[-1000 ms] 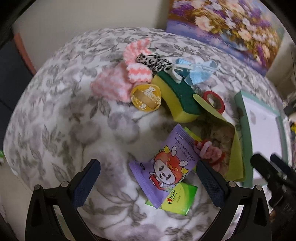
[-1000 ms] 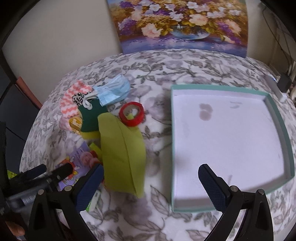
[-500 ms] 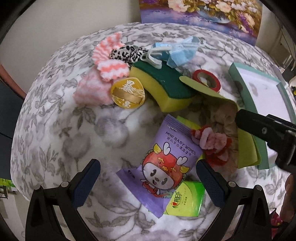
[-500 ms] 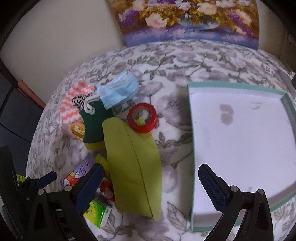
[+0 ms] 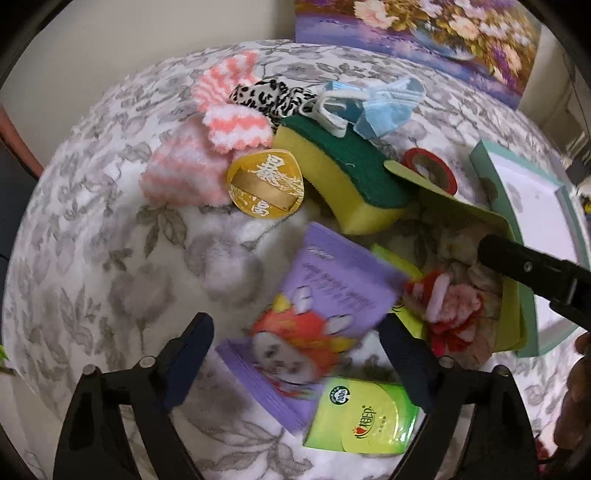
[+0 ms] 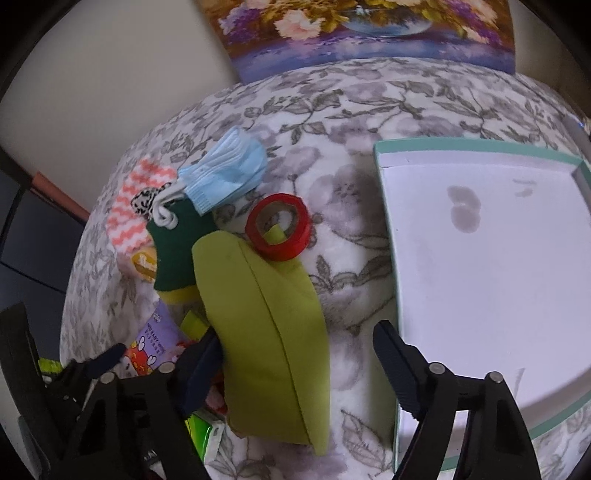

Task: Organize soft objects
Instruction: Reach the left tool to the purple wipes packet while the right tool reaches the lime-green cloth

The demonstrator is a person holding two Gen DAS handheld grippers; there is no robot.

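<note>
My left gripper [image 5: 299, 354] is open, low over a purple baby-wipes pack [image 5: 314, 325] that lies between its fingers. A green tissue pack [image 5: 362, 417] lies just in front of it. A red and pink scrunchie [image 5: 447, 310] sits under the edge of an olive green cloth [image 6: 266, 325]. My right gripper [image 6: 295, 365] is open, with the olive cloth between its fingers. Further back lie a yellow-green sponge [image 5: 343, 184], a pink striped cloth [image 5: 207, 155], a leopard scrunchie [image 5: 266, 96] and a blue face mask [image 6: 225, 173].
A teal box lid [image 6: 491, 155] with a white inside lies to the right. A red tape roll [image 6: 280, 225] and a gold round packet [image 5: 266, 184] lie among the objects. A flower painting [image 6: 362, 26] leans at the back. The floral blanket [image 5: 110, 258] drops off at the left.
Both grippers have dropped closer to the pile. The left one has come down over the purple wipes pack. The right one has shifted left over the olive cloth.
</note>
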